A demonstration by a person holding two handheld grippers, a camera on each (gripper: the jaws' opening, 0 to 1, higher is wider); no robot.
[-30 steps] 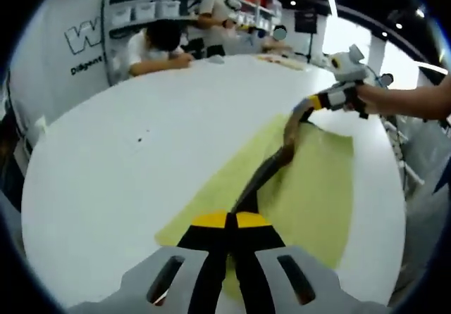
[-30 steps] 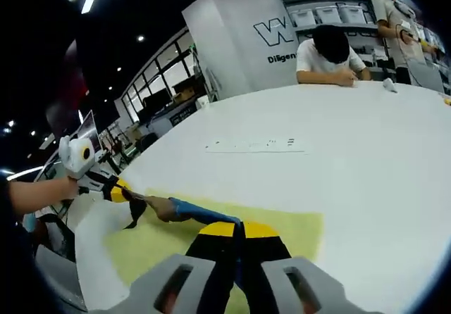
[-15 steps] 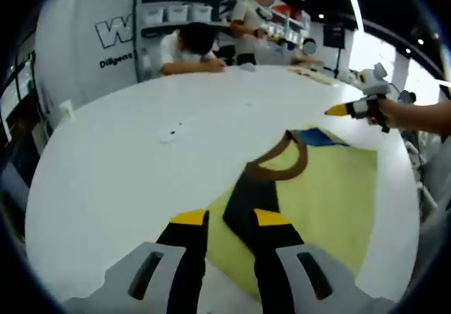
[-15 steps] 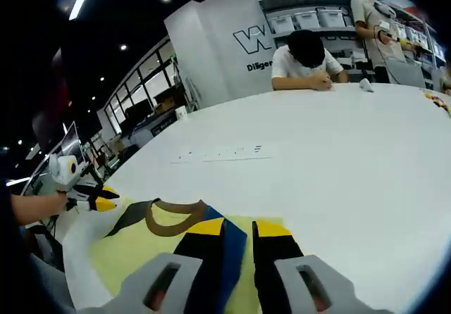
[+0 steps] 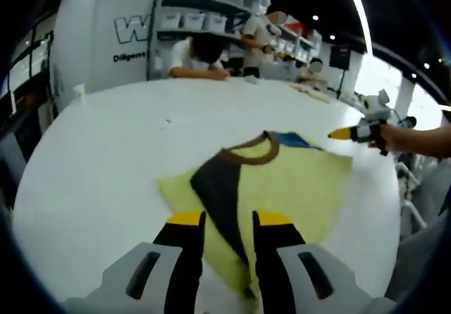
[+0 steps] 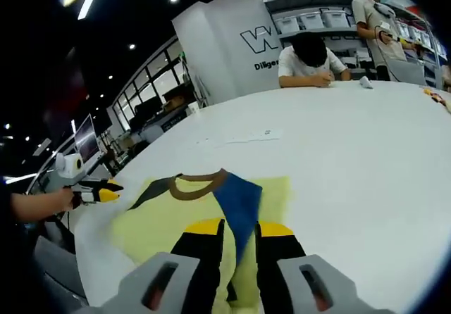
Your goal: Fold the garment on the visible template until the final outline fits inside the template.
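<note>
Both tools, left [image 5: 220, 219] and right [image 6: 234, 228], hang released; the shirt [image 5: 282, 180] lies crooked, so regrasping risks bunching.

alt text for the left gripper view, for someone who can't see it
The left gripper, jaws open, is above a yellow garment with a dark panel and brown collar, lying flat on a white table. At right, a hand holds the right gripper; people sit at the table's far side.

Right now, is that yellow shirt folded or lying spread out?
Spread out: the yellow shirt lies flat on the white table, brown collar open, no fold showing.
</note>
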